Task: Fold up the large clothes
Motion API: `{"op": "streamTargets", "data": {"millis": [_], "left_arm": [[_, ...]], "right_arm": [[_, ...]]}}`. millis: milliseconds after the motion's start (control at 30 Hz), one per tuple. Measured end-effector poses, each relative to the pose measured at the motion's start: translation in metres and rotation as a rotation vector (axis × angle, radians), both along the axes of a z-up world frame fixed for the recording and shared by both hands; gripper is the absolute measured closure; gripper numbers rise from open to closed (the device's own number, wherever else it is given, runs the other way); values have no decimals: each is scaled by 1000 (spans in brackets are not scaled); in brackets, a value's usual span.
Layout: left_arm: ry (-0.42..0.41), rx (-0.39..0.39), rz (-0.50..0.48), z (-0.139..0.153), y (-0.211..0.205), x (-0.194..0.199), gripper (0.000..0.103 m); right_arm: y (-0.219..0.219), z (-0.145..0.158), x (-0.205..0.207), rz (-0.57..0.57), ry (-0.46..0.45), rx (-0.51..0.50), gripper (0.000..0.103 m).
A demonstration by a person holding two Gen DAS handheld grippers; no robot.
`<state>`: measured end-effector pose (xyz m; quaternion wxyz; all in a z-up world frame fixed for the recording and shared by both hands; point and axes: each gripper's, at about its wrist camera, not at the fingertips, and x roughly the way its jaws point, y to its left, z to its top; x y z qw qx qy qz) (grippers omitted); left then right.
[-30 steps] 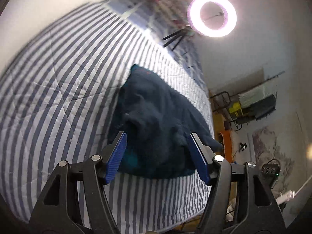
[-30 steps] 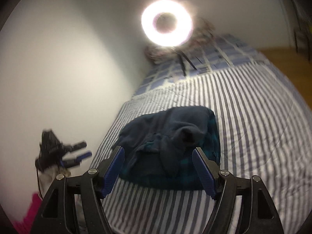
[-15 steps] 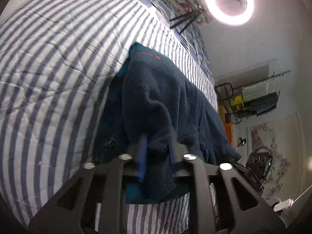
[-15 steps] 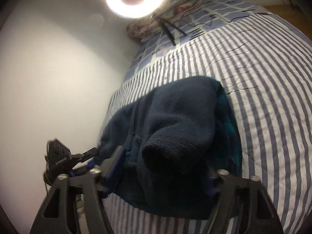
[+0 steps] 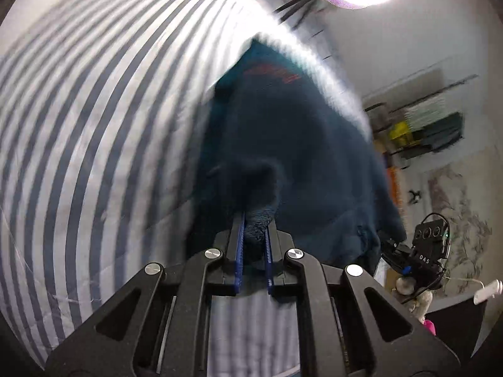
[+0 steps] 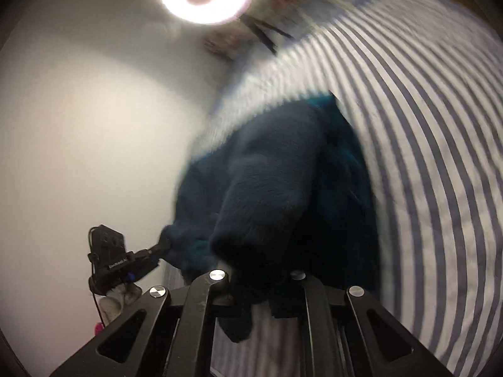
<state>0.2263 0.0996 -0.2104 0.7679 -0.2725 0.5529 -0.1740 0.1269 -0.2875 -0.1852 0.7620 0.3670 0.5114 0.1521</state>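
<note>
Lettering "DAS" marks right hand-held gripper (image 5: pixel 394 251); both clamp fleece (image 5: pixel 298 144).

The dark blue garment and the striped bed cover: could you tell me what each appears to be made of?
The garment looks like thick fleece, matte and fuzzy, with a napped pile that bunches softly between the left gripper jaws. The bed cover looks like thin woven cotton, matte, with fine creases; motion blur leaves this uncertain.

I see a dark blue fleece garment (image 5: pixel 301 144), thick and fuzzy, lying on smooth striped cotton-like bedding (image 5: pixel 94 125), while my left gripper (image 5: pixel 253 251) shows matt black plastic, shiny metal bolts, ribbed blue pads (image 5: pixel 240 245).
</note>
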Motion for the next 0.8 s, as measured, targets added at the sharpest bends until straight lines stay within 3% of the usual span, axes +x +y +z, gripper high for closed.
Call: {"op": "streamTargets", "data": {"millis": [100,200,333,467,567,700,733,800], "left_arm": [[-9,56,-17,-7,-6,-2,94],[-47,98,-43,13,-13,-6,91],[-118,164,-92,50,-17,-15,84],[-240,184,-75,97,-19,-19,78],[-325,199,-54,122,-27,-10,78],[-357,157,-30,124,-44,13,78],[-348,128,-39,118,-55,23,78],[-343,146,-42,107,-66,38,78]], "right_arm": [[12,-21,-2,35,42,-51,98],[21,0,-4,102,-5,-115,91],[22,39,-17,227,-102,-170,61],[0,68,-29,238,-163,-154,60],[-11,92,-25,174,-227,-211,60],[-6,115,-13,100,-339,-261,64],[4,113,-5,94,-358,-267,64],[24,106,12,90,-366,-311,64]]}}
